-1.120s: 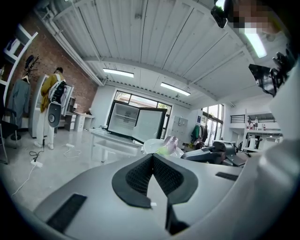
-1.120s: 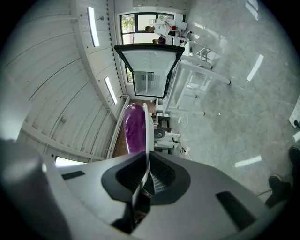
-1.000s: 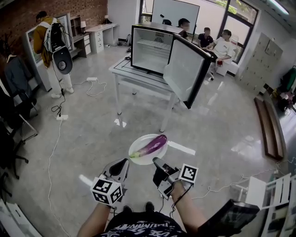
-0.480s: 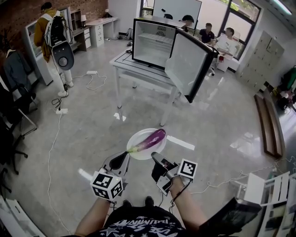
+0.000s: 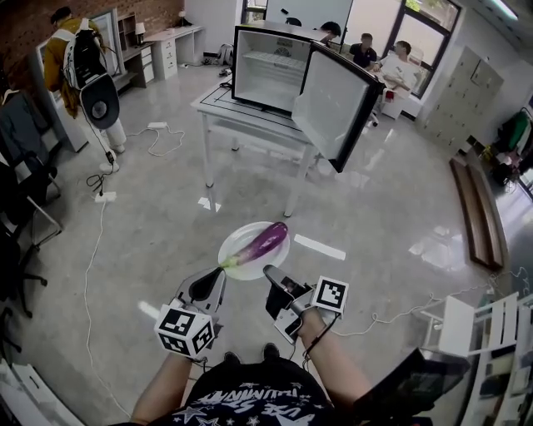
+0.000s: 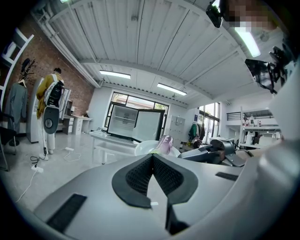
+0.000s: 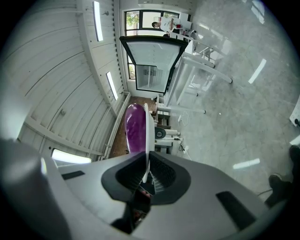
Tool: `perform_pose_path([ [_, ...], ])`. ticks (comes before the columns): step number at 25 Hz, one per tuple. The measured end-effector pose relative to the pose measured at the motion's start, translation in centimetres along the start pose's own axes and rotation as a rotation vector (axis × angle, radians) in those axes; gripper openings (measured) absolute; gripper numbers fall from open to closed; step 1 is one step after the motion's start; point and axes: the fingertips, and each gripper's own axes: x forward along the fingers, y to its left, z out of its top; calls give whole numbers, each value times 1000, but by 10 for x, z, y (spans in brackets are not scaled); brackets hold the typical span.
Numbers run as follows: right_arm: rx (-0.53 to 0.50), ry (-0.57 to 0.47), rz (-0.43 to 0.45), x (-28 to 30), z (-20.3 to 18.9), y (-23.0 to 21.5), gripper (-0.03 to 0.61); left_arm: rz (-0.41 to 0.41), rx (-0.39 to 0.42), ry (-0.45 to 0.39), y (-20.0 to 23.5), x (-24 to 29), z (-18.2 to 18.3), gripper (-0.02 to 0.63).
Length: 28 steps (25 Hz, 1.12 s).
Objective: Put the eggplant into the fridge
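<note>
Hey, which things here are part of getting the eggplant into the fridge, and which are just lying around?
Part of the job: eggplant; white plate carrying it; open fridge on the table; right gripper, clamped on the plate's rim; left gripper, jaws together by the plate.
Lying about: power strip on the floor; office chair; wooden bench; white rack.

Eggplant [image 5: 266,240] is showing glossy purple with a green stem; plate [image 5: 230,250] is looking white; fridge [image 5: 236,62] is showing black frame, white interior; floor [image 5: 158,208] is shining pale grey; brick wall [image 5: 29,21] is showing red-brown.
</note>
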Motion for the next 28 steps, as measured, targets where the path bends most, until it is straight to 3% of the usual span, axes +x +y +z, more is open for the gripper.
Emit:
perform_pose_path([
  [9,9,24,-15,9,-43,-9,26,20,-11,0,21,-36,-13,9],
  [14,13,52,-19,19,-49,-10,26,31,-25,8,27,-40,-19,9],
  [28,56,89,23,84,9,-24,26,120,-37,11,79,8,-11,9],
])
